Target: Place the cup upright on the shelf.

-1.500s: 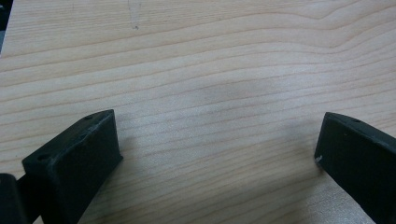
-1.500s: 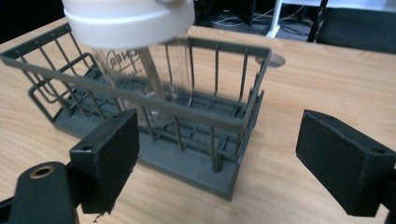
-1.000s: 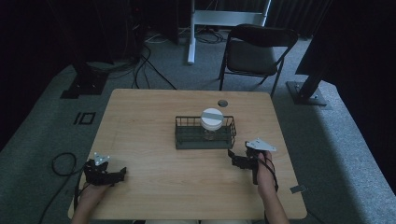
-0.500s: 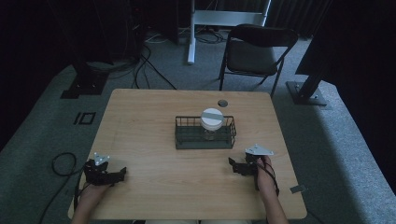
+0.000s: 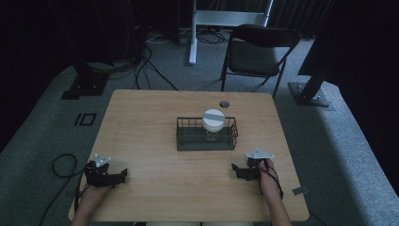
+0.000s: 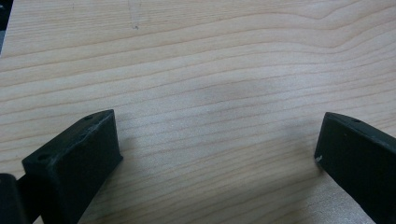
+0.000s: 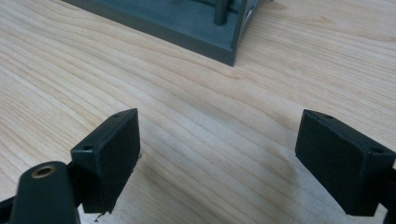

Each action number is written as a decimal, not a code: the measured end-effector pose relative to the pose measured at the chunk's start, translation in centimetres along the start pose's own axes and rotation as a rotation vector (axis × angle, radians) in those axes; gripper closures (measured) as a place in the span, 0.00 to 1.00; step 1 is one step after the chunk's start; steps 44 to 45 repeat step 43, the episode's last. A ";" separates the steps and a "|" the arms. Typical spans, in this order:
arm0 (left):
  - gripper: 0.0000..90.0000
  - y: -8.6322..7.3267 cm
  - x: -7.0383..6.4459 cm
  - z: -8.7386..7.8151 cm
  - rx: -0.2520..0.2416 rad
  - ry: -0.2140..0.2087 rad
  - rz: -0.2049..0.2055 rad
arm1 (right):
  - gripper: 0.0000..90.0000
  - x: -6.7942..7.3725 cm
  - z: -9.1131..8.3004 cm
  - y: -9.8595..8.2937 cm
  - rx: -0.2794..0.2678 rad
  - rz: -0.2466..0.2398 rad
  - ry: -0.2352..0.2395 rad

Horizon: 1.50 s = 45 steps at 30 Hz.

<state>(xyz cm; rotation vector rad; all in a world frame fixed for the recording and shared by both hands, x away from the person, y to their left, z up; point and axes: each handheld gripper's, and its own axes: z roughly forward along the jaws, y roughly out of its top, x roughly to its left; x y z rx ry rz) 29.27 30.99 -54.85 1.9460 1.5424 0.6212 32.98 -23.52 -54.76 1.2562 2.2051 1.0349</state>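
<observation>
A dark wire basket (image 5: 207, 141) stands at the middle of the wooden table (image 5: 155, 122), and a jar with a white lid (image 5: 213, 120) sits inside its right half. My left gripper (image 5: 123, 174) rests near the front left corner, jaws wide apart over bare wood (image 6: 215, 126). My right gripper (image 5: 234, 169) lies at the front right, below the basket's right end, open and empty. In the right gripper view the basket's base corner (image 7: 205, 28) shows ahead of the gripper (image 7: 217, 140).
A small round grommet (image 5: 224, 104) sits in the table near its far edge. A folding chair (image 5: 259, 52) stands beyond the table, with a stand base (image 5: 308, 94) to its right. Cables (image 5: 61, 165) lie on the floor at the left.
My right gripper has drawn back from the basket toward the front edge and lowered to the table. The left gripper has stayed in place.
</observation>
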 end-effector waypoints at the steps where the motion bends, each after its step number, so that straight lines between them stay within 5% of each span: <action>1: 0.00 0.0 0.0 0.0 0.000 0.000 0.000 | 0.15 0.0 0.0 0.0 -0.001 0.000 -0.002; 8: 0.00 0.0 0.0 0.0 0.000 0.000 0.000 | 0.15 -0.4 0.0 -0.3 0.019 -0.011 -0.033; 23: 0.00 0.0 0.0 0.0 0.000 0.000 0.000 | 0.13 -1.7 -0.5 -0.8 0.054 0.089 -0.118; 45: 0.00 0.0 0.0 0.0 0.000 0.002 -0.002 | 0.13 -1.8 -0.5 -0.9 0.055 0.090 -0.121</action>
